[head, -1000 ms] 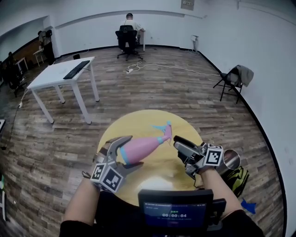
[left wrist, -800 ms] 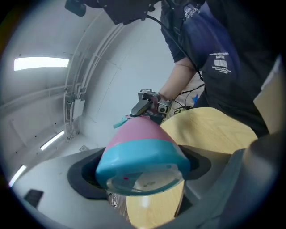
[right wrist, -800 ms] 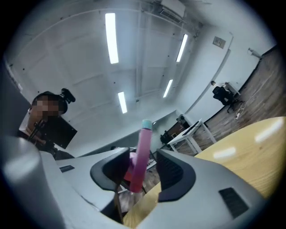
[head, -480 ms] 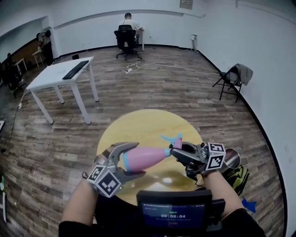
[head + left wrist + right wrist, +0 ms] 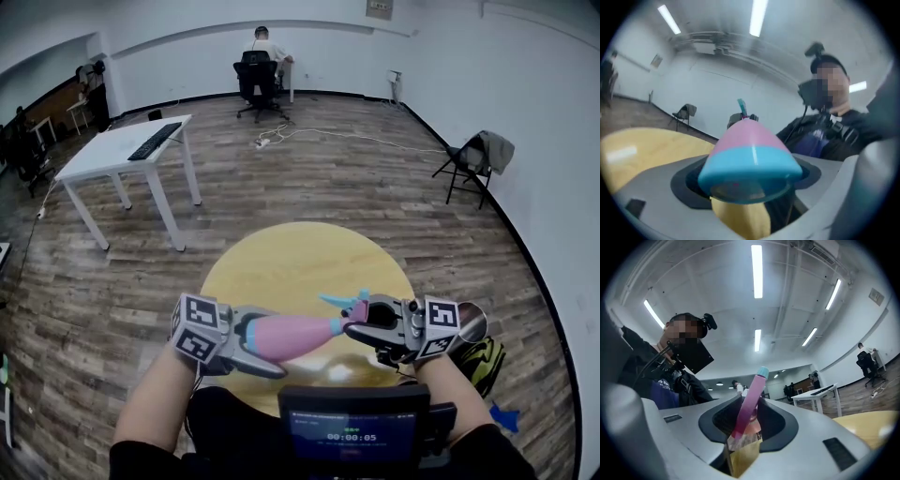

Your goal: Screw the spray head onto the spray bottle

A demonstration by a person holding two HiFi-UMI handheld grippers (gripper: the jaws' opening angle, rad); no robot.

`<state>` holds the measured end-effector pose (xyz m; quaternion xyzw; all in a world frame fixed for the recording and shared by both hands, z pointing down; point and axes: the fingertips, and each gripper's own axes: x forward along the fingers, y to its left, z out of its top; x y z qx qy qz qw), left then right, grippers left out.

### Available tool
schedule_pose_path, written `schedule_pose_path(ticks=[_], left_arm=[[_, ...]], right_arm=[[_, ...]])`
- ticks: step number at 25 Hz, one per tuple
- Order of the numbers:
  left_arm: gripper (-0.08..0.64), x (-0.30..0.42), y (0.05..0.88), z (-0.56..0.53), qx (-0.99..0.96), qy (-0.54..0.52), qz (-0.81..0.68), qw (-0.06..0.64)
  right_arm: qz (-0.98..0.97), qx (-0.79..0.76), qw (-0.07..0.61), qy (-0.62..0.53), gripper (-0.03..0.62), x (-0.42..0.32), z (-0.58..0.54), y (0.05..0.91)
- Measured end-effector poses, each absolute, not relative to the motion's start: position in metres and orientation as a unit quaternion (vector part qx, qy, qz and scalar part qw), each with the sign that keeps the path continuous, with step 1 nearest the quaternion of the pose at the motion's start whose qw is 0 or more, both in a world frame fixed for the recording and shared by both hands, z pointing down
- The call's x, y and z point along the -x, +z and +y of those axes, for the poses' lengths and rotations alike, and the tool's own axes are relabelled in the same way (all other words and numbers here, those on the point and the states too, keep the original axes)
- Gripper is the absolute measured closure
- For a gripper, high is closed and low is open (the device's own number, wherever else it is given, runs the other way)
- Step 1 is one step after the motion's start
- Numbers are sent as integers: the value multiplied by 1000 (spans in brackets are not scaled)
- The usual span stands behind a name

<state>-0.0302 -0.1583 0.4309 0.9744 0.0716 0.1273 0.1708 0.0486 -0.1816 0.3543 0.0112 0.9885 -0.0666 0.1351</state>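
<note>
Holding the spray bottle (image 5: 291,336) level just above the yellow table (image 5: 281,253), the person has the left hand-held gripper (image 5: 270,344) clamped around its wide teal-banded base. The left gripper view shows that base wedged firmly between the pads. The bottle looks like light, smooth plastic, and its cone shape tapers toward the neck, so it could slide out of a grip. The broad base is the sensible place to hold it against twisting.

The spray head (image 5: 354,308) sits at the neck end. It is small and stiff, with a thin teal trigger that probably shouldn't take the load. The right hand-held gripper (image 5: 367,323) has just been closing its jaws, and now they pinch the pink head between the pads. How far the threads are seated cannot be told.
</note>
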Motion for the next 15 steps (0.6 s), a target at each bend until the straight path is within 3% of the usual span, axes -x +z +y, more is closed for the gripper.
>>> schedule_pose_path(ticks=[1, 3, 8, 11, 15], left_arm=[[52, 31, 425, -160, -972, 103, 73, 196], [49, 30, 410, -170, -982, 62, 29, 177], [39, 35, 363, -199, -990, -29, -137, 13], [26, 34, 362, -205, -972, 21, -210, -107], [23, 16, 383, -199, -944, 104, -225, -216]], right_arm=[[988, -8, 139, -73, 471, -48, -184, 355], [979, 6, 171, -108, 479, -54, -194, 353], [912, 50, 317, -254, 479, -93, -242, 344], [870, 35, 367, -327, 479, -93, -249, 341], [867, 18, 349, -355, 479, -72, -243, 348]])
